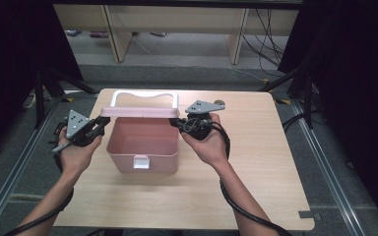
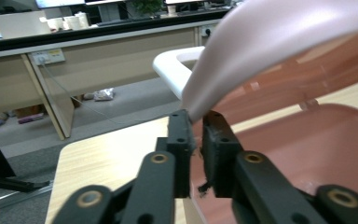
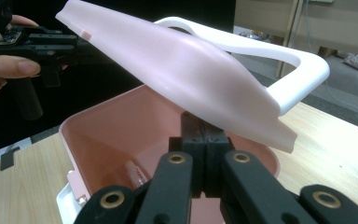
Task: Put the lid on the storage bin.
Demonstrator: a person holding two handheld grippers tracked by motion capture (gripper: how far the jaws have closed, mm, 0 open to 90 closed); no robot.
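Two claws hold the pink lid (image 1: 140, 112) of the box (image 1: 142, 147) raised, one at each end, so the inside lies open. Left claw (image 1: 101, 123) stands narrow, the lid's corner between its jaws, which look barely apart from it. Right claw (image 1: 177, 123) is closed tight at the lid's other edge. Box sits mid-desk (image 1: 256, 162), its white handle (image 1: 145, 94) behind the lid, latch toward the person.

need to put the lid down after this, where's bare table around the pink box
Bare wood lies right of the right claw out to the table edge, and across the near strip in front of the pink box. Left of the box is tight: the left claw fills it. Behind, the lid and white handle crowd.
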